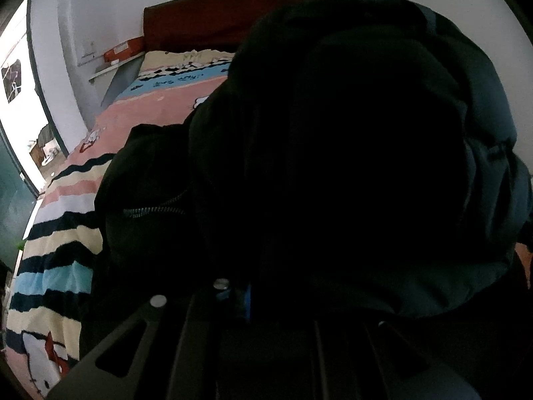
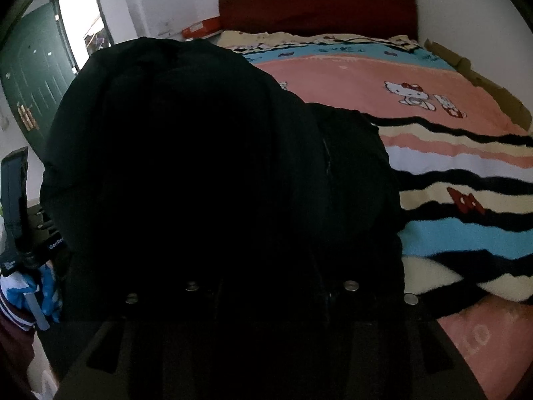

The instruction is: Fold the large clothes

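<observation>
A big black padded jacket [image 1: 333, 133] is bunched up high right in front of both cameras and hides most of each view; its zipper [image 1: 153, 210] shows at the left. The cloth covers my left gripper [image 1: 263, 286] and hides its fingertips, which are shut on a fold of the jacket. In the right wrist view the jacket [image 2: 200, 150] heaps over my right gripper [image 2: 270, 276]. Its finger bases stand apart, open, with the tips buried in dark cloth.
The jacket rests on a bed with a striped cartoon-cat blanket [image 2: 449, 173], also seen at the left [image 1: 56, 233]. A dark red headboard [image 2: 316, 3] stands against the far wall, with an orange box [image 2: 200, 28] beside it. At the left are a green door [image 2: 30, 76] and a sleeve [image 2: 13, 336].
</observation>
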The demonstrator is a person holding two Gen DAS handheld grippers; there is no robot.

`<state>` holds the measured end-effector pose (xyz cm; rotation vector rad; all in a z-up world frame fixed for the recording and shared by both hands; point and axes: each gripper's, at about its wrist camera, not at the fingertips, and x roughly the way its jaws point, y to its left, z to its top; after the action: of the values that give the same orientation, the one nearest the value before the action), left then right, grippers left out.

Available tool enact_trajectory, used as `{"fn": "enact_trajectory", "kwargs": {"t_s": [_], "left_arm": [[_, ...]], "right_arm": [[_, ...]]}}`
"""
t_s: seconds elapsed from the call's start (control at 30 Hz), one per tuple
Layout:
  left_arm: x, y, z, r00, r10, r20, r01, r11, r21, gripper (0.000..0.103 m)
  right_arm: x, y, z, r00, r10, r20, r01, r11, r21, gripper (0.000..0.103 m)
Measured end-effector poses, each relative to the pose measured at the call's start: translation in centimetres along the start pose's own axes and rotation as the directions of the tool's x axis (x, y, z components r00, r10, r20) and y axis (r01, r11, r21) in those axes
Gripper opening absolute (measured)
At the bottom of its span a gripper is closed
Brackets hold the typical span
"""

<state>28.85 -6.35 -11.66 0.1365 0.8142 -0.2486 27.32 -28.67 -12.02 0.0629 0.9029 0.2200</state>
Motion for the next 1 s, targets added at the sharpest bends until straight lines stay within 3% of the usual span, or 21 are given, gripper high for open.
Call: {"fn": "enact_trajectory", "kwargs": {"t_s": [0.3,0.5,0.73,1.0], "left_arm": [[-0.9,-0.1,-0.8,1.0,-0.002,0.018,0.001,1.0,0.031,0.013],[-1.8,-0.7,-1.6,0.999,0.006,0.033,-0.008,0.996,0.083,0.022],[-3.4,-0.4,-3.1,0.999,-0.04,0.031,0.036,0.993,0.114,0.025],[-5.9,2.1,-4.3,0.996,-0.093,0.002,0.092,0.993,0.071,0.025]], "right_arm": [[-0.7,-0.5,-0.9,1.0,0.009,0.011,-0.009,1.0,0.01,0.048],[-1.7,-0.8,-1.9,1.0,0.002,0.018,-0.002,0.999,0.034,0.052],[-3.3,0.0,-3.1,1.0,-0.003,0.022,0.003,1.0,0.022,0.057],[-4.5,-0.5,-3.2,1.0,-0.005,0.025,0.004,0.999,0.044,0.058]]}}
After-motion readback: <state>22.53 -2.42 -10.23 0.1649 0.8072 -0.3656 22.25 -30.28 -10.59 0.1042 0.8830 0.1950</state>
